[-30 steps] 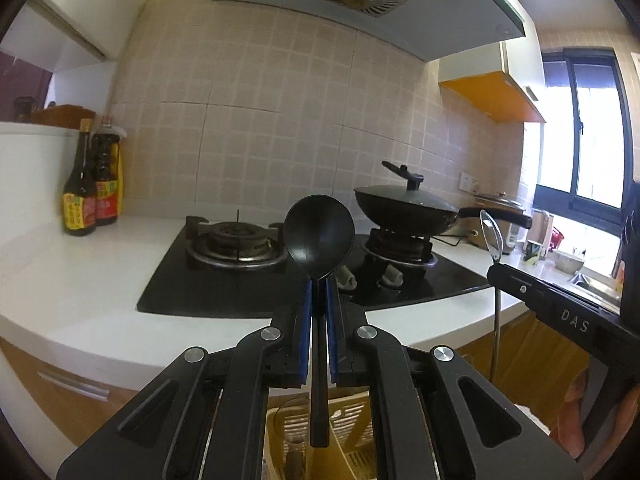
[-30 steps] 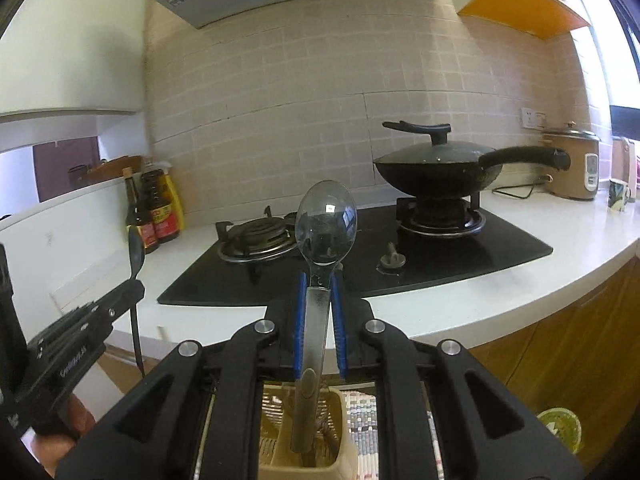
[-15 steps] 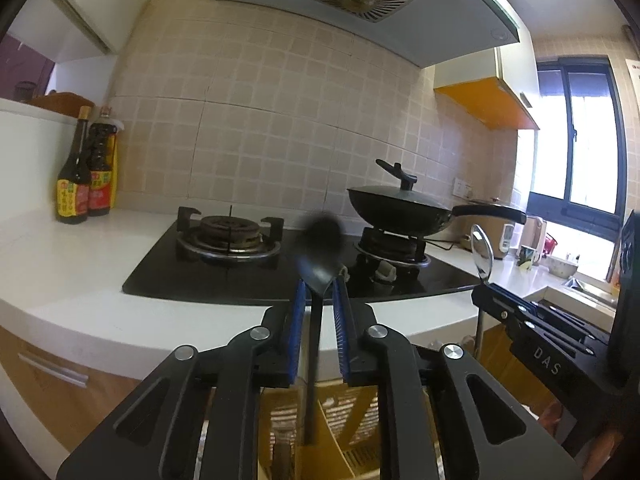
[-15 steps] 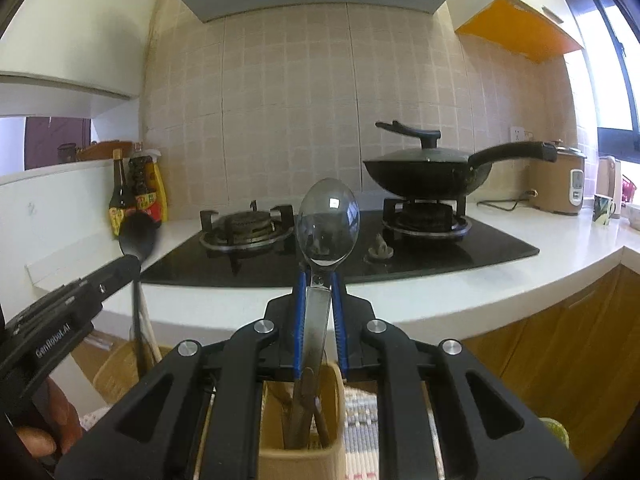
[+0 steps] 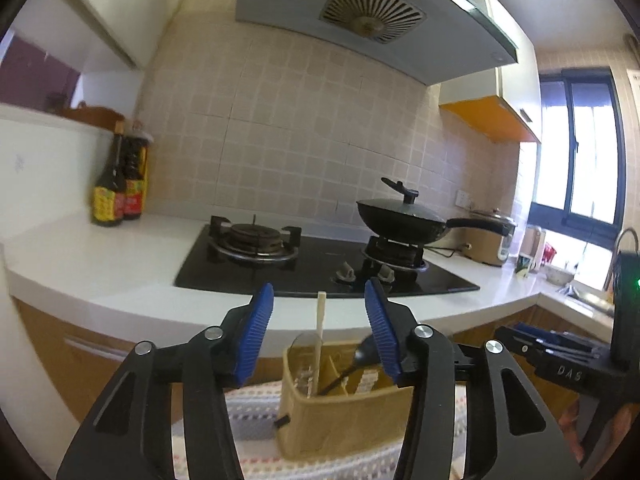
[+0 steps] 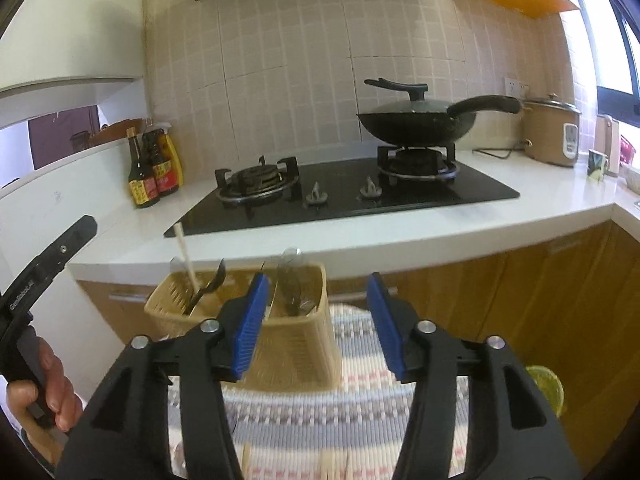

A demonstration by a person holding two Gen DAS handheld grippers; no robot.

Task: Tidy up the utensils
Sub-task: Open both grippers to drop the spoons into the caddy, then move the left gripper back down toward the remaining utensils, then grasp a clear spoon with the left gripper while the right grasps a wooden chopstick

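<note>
Left wrist view: hand-held gripper just opening, jaws apart, empty.

Both wrist cameras look forward along their open jaws, tilted slightly down, close above the utensil basket; both share the stove and bench beyond.

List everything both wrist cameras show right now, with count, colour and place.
utensil holder: one, beige, on the striped cloth
striped cloth: one, pastel stripes, under the holder
black spoon: one, leaning in the holder's left compartment
clear spoon: one, transparent, right compartment
chopstick: at least one, cream, left compartment
wok: one, black, lidded, right burner
sauce bottles: a cluster, dark, left of the hob
rice cooker: one, tan, right counter
left gripper: black, blue pads, open, jaws just opened
right gripper: same, open, jaws just opened
</note>
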